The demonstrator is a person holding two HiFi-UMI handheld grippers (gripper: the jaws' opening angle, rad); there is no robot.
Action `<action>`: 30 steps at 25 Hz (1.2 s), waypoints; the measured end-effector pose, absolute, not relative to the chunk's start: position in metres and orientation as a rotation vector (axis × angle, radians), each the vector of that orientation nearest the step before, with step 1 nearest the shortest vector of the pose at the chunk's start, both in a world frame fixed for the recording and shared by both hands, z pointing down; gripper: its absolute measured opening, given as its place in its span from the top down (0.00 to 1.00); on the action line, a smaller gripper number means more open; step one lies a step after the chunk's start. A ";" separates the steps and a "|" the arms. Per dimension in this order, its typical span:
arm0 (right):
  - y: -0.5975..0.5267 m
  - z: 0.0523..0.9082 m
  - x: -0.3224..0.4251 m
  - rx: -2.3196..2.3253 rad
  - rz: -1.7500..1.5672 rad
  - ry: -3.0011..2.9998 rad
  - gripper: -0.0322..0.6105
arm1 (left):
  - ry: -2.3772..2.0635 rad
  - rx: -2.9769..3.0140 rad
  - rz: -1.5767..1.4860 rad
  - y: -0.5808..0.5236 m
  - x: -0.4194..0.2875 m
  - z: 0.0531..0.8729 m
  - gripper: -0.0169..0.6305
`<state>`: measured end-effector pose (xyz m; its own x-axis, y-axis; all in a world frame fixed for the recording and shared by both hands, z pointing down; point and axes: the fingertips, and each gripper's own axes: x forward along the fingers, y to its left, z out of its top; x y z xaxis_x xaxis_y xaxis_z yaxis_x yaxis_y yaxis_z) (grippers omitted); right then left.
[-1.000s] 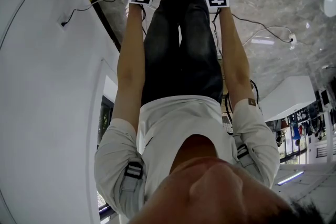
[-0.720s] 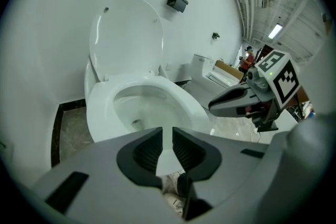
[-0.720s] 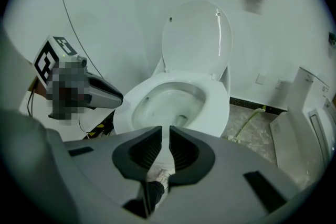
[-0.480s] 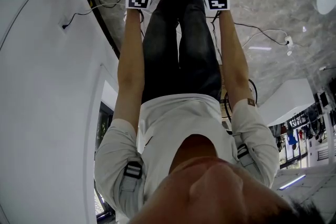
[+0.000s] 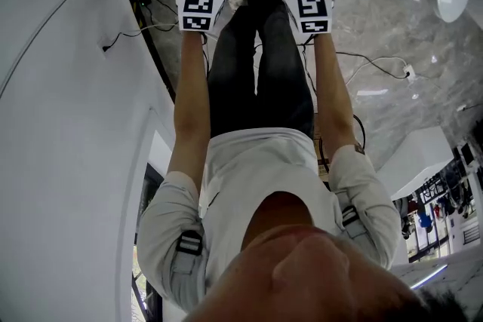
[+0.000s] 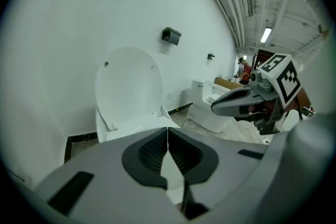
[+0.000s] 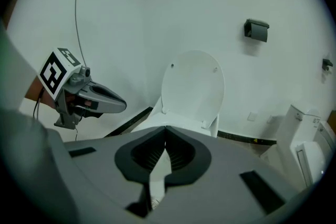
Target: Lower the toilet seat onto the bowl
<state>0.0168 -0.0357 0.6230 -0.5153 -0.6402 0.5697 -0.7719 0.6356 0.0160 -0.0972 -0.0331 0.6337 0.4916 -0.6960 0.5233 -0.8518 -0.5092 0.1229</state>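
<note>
– Both sets of jaws have closed since a second ago: left gripper (image 6: 167, 139) pressed together, empty; right gripper (image 7: 166, 139) the same.
– So the toilet seat (image 7: 193, 86), upright ahead of the fingertips (image 7: 181, 152), is untouched; lowering has yet to start.

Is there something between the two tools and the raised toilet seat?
Nothing visible. The raised toilet seat stands ahead of the shut left tool and right tool, with only open air between.
</note>
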 end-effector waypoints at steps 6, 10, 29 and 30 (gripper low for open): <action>-0.051 0.553 0.015 1.139 0.223 -2.380 0.92 | -1.388 2.470 0.512 -0.051 -0.101 0.555 0.94; -0.053 0.504 0.018 1.164 0.181 -2.417 0.92 | -1.412 2.523 0.477 -0.052 -0.098 0.507 0.94; -0.038 0.381 0.007 1.230 0.085 -2.495 0.92 | -1.462 2.604 0.313 -0.038 -0.110 0.384 0.94; -0.038 0.378 0.006 1.231 0.086 -2.497 0.92 | -1.463 2.602 0.306 -0.038 -0.111 0.382 0.94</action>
<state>0.0063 -0.0381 0.3785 -0.5585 -0.7569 0.3394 -0.7785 0.6195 0.1003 -0.1112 -0.0376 0.3820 0.5061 -0.8271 0.2445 -0.8557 -0.5169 0.0225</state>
